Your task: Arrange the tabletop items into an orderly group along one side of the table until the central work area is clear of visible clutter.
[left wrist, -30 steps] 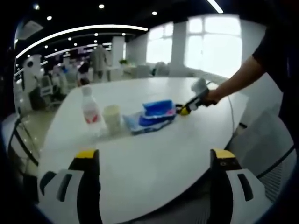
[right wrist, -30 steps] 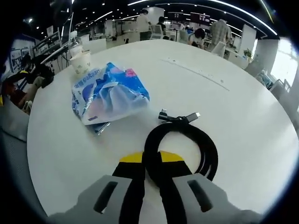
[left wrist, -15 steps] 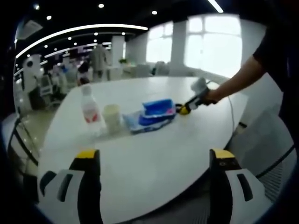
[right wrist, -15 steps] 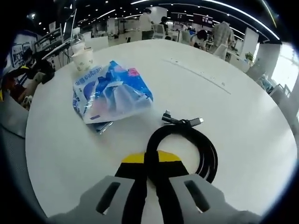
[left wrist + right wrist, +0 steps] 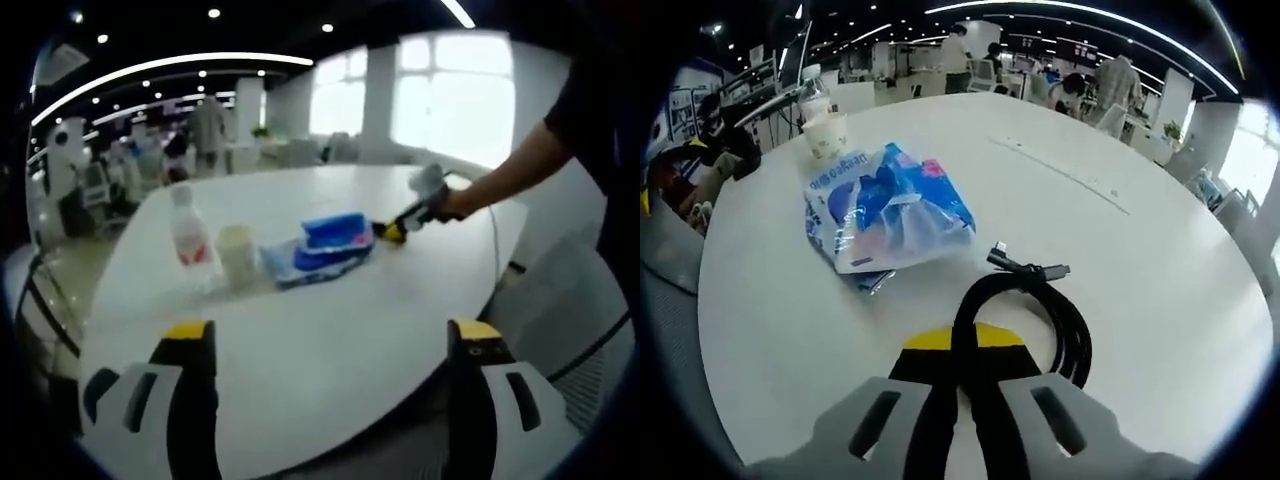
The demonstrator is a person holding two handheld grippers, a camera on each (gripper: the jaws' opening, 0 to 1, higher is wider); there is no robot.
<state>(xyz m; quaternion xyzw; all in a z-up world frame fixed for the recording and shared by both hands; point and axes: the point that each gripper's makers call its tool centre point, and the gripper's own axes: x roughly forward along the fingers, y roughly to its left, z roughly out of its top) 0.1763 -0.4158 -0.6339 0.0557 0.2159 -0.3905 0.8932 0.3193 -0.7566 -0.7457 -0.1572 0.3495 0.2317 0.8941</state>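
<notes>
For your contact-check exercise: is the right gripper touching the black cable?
Touching. The right gripper view shows the right gripper with its jaws closed on the coiled black cable.

Left gripper [image 5: 320, 345] agape — right gripper [image 5: 960, 345] clamped

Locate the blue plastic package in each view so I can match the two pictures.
Left gripper view: the blue plastic package lies mid-table, right of the paper cup, just left of the right gripper.
Right gripper view: it sits upper left of centre, beyond the coiled black cable.
Shared landmark: the paper cup, next to the package in both.
</notes>
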